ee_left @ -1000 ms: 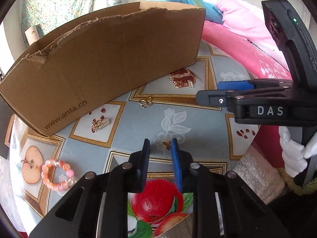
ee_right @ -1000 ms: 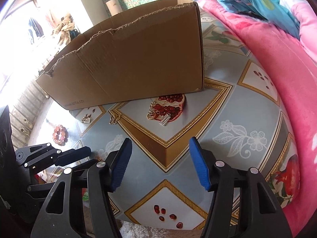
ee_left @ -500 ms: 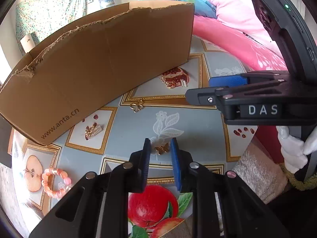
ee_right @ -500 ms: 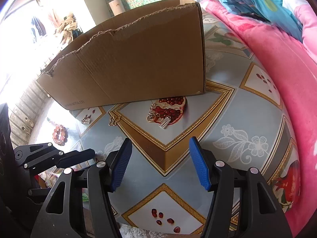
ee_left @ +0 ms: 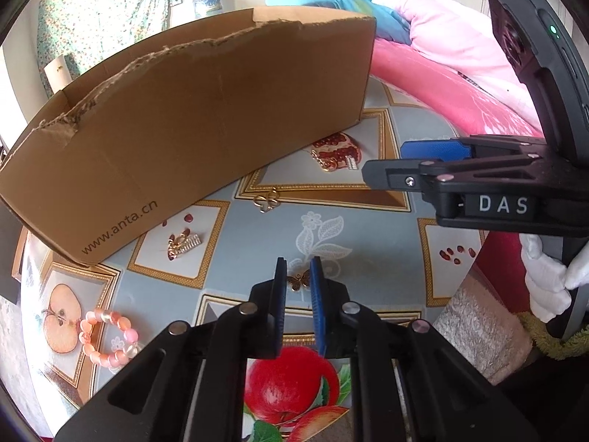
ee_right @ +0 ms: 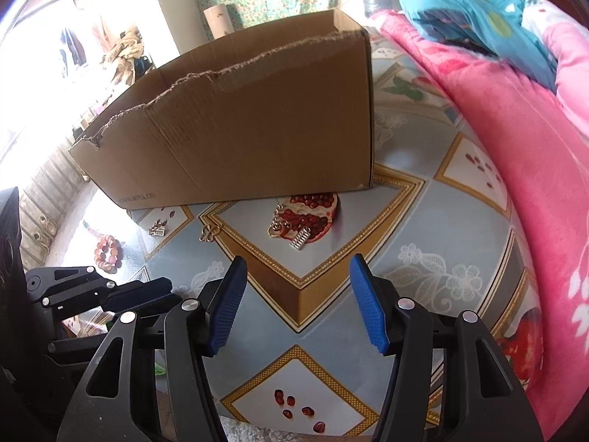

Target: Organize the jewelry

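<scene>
My left gripper (ee_left: 297, 283) is shut on a small gold butterfly charm (ee_left: 299, 281), held between its blue pads above the patterned tablecloth. A brown cardboard box (ee_left: 191, 121) stands behind it. A gold clover charm (ee_left: 267, 200), a gold comb clip (ee_left: 183, 244), a gold chain with a silver clip (ee_left: 334, 162) and a pink bead bracelet (ee_left: 106, 339) lie on the cloth. My right gripper (ee_right: 298, 294) is open and empty, above the cloth in front of the chain and clip (ee_right: 291, 232). The box (ee_right: 243, 132) stands beyond it.
A pink blanket (ee_right: 515, 140) and blue bedding (ee_right: 478, 11) lie along the right of the table. The other gripper's body (ee_left: 497, 184) hangs to the right in the left wrist view. The table edge runs near the bottom of both views.
My left gripper has risen with the butterfly charm between its pads, and the box and table now sit lower and further off. My right gripper has stayed open and has shifted only slightly.
</scene>
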A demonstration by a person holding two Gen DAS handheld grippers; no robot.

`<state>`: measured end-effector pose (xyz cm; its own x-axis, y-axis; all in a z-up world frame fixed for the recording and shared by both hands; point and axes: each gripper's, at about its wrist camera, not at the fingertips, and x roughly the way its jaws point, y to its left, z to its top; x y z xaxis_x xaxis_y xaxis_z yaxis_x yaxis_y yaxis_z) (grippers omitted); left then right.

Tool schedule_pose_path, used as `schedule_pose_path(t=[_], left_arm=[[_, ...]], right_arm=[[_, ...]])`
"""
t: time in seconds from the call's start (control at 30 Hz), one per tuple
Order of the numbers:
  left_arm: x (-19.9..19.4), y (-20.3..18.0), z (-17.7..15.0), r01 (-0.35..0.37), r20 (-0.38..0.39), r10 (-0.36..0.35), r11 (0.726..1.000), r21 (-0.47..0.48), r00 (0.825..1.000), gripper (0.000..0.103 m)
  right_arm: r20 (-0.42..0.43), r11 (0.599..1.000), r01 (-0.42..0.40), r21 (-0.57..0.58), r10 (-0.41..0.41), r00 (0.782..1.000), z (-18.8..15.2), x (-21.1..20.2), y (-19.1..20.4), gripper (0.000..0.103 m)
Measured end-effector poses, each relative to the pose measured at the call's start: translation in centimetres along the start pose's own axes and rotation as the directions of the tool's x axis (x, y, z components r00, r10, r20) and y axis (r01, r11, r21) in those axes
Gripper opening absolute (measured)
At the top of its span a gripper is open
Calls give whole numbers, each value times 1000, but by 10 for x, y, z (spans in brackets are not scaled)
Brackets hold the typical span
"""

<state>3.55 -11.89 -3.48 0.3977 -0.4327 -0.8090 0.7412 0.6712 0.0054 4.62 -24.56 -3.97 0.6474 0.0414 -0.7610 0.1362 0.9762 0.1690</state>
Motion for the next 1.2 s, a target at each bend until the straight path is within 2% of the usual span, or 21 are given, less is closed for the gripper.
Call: schedule_pose_path(t=[0.2,0.43,0.57,0.63,0.97,1.2], left_arm=[[-2,9,0,-18,11,19,1000,-23,1000,12],[-1,15,-1,-21,10,22,999,-36,1000,12],[2,17,0,-16,3,16,999,-43,1000,12],[3,17,1,-14,2,14,999,-44,1000,12],[6,19,0,-7,9,8,999,-53,1000,12],[-2,21,-4,-4,27,6,998,-66,1000,12]], right_arm=[[11,995,17,-101,-16,1000,10,7,12,35],[-36,992,55,-113,-60,998,16,26,6,16],[-33,982,95,-164,-101,994,18,29,10,11],[-43,979,99,-176,-108,993,17,29,11,3],[-71,990,69,-124,-78,994,22,28,0,2],[-50,994,54,-95,-59,997,13,9,-10,2]])
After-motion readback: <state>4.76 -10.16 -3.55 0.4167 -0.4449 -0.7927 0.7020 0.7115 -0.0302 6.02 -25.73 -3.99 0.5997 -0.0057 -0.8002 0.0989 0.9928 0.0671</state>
